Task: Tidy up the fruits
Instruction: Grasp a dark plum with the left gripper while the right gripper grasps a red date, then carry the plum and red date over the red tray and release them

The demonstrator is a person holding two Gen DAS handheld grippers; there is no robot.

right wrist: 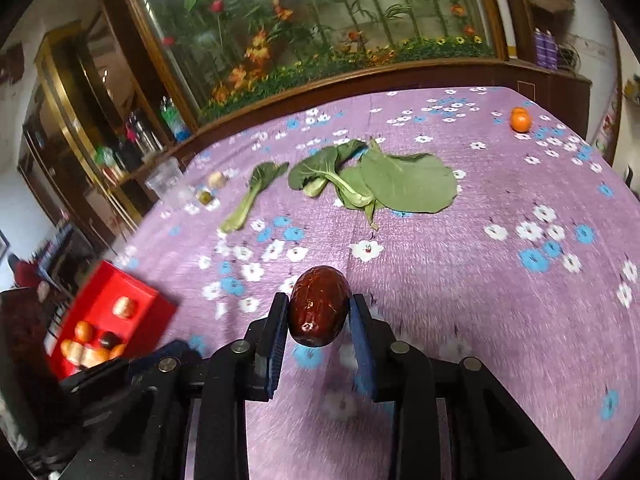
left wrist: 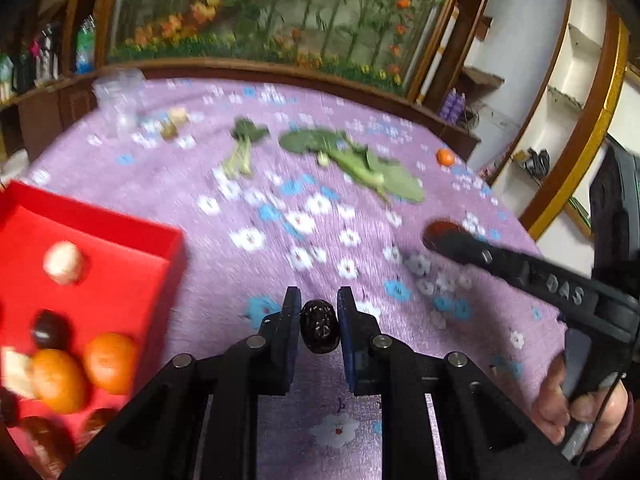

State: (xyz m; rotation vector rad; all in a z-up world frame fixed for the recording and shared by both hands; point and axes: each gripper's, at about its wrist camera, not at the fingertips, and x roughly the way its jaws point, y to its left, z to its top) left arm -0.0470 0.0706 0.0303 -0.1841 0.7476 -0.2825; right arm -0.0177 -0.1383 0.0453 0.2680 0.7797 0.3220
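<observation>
Two fingers (right wrist: 319,312) clamping red date (right wrist: 319,306), dark date (left wrist: 320,330) pinched likewise

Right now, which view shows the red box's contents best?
The left wrist view: the red box sits close, with oranges and dark fruit visible inside. In the right wrist view it is small, distant and blurred.

One red box (right wrist: 120,288); two leafy greens (right wrist: 384,180) groups. One orange (right wrist: 521,120) on the cloth. Two grippers, each holding one date (right wrist: 318,306).
</observation>
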